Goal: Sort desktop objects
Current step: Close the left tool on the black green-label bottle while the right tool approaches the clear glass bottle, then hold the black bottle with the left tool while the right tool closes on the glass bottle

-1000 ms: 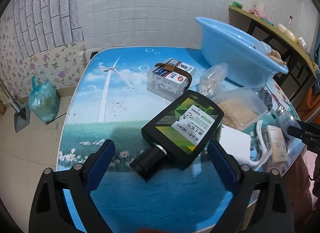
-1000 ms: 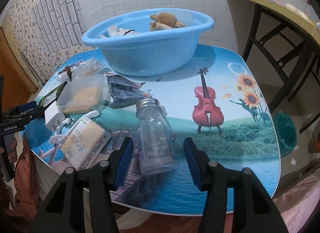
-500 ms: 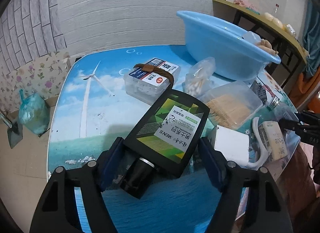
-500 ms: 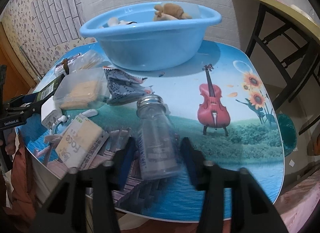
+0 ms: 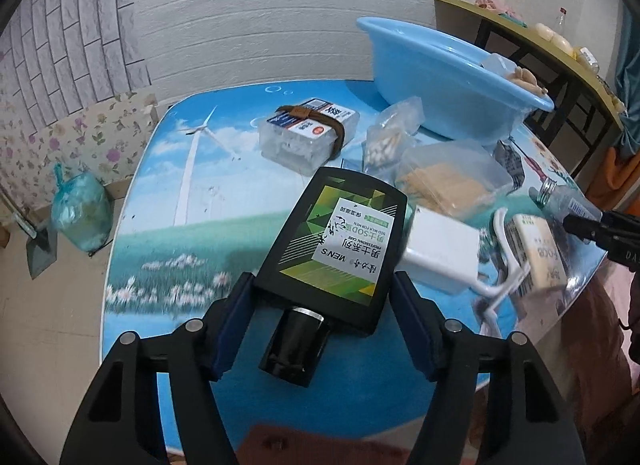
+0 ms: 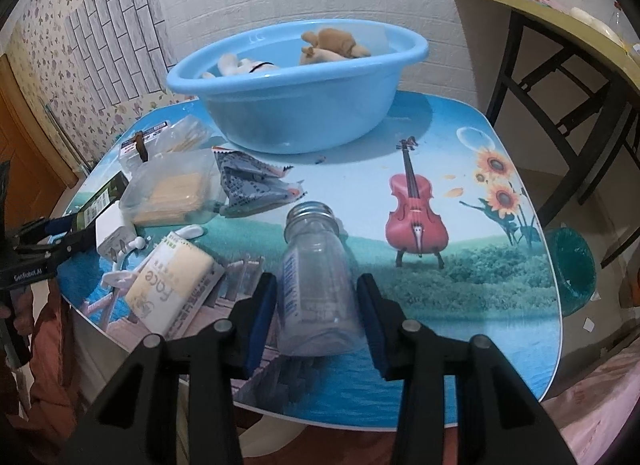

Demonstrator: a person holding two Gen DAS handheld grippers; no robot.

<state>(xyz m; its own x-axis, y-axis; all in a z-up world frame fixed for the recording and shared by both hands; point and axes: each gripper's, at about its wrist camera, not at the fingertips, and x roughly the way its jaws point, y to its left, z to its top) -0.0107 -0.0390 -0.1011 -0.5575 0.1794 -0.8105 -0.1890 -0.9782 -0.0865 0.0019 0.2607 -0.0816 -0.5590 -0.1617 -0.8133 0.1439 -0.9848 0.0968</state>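
Observation:
My left gripper is shut on a flat black bottle with a green and white label, cap toward me, held just above the table. My right gripper is shut on a clear glass bottle with a metal screw neck pointing away, lying at the table's near edge. A blue basin with plush toys stands at the back; it also shows in the left wrist view.
Between the grippers lie a white charger with cable, a "face" tissue pack, a clear toothpick box, a crumpled grey wrapper, a bag of swabs and a strapped clear box. A wooden shelf stands to the right.
My left gripper moved forward and closed on the black bottle. My right gripper closed in on the glass bottle and now grips it.

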